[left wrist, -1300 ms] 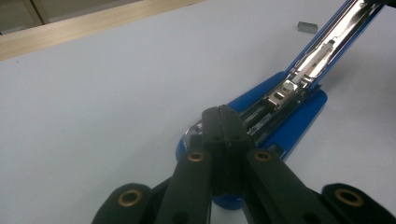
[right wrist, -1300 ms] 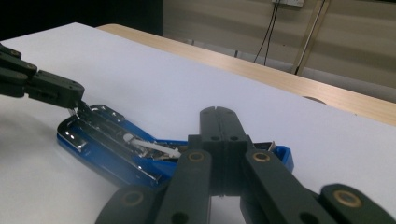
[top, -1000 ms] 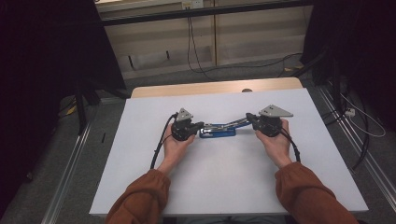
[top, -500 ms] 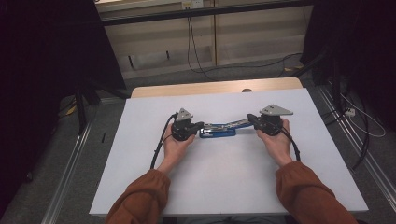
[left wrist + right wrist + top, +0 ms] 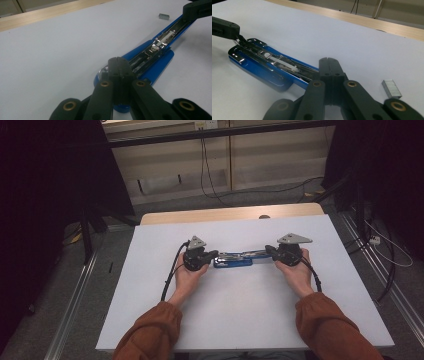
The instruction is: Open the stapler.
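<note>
Staplers: one blue stapler point(image 5: 233, 259) (opened flat), mid-table.
Staple blocks: one staple block point(image 5: 391, 88), right.
Tongs: two; left gripper point(image 5: 118, 60) and right gripper point(image 5: 329, 60) both closed, at the stapler's ends.

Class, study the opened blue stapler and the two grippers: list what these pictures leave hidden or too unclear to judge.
- Left gripper view: the left gripper covers the near end of the stapler, so contact there is hidden.
- Right gripper view: the right gripper hides the stapler's near end.
- High view: the staple strip is too small to make out.
- Whether staples lie in the stapler's open channel: too dim to tell.
</note>
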Demonstrator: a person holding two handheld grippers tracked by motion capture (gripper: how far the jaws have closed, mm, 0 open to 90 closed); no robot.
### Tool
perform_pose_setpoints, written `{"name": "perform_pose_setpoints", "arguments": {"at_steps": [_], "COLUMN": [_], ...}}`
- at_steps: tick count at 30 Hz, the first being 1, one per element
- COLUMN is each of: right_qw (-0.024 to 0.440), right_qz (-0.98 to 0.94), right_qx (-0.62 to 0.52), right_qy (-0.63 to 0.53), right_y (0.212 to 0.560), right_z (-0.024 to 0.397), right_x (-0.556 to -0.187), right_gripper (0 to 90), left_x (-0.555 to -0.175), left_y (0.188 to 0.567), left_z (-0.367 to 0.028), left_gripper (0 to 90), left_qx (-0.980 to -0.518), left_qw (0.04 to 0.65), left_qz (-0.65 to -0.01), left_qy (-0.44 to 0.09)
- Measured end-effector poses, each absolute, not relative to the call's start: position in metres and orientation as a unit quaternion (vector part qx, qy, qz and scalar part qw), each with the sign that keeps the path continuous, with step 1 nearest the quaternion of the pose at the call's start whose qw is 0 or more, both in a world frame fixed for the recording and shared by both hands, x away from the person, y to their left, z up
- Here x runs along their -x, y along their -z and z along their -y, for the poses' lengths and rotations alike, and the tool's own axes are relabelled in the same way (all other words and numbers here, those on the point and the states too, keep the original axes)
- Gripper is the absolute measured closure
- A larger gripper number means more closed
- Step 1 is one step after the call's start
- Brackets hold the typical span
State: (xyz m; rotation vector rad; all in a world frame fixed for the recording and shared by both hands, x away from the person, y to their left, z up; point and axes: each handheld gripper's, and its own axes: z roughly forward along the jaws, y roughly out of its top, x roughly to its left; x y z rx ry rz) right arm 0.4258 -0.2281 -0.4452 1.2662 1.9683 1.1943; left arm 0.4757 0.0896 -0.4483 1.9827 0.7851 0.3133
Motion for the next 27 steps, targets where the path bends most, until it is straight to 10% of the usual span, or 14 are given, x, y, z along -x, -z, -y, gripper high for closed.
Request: {"name": "perform_pose_setpoints", "arguments": {"at_steps": [14, 27], "right_qw": [0.249, 0.255], "right_qz": [-0.731, -0.723], "right_qx": [-0.447, -0.434], "right_qy": [-0.451, -0.473], "right_y": [0.444, 0.44], "right_z": [0.226, 0.227], "right_x": [-0.426, -0.425], "right_gripper": [88.3, 69.0], "left_x": [-0.475, -0.471], "left_y": [0.444, 0.437], "left_z": [-0.091, -0.091], "left_gripper": [88.2, 58.6], "left_qx": [-0.807, -0.798], "left_qw": [0.488, 0.491], "left_qz": [-0.306, -0.319], "left_qy": [-0.128, -0.142]}}
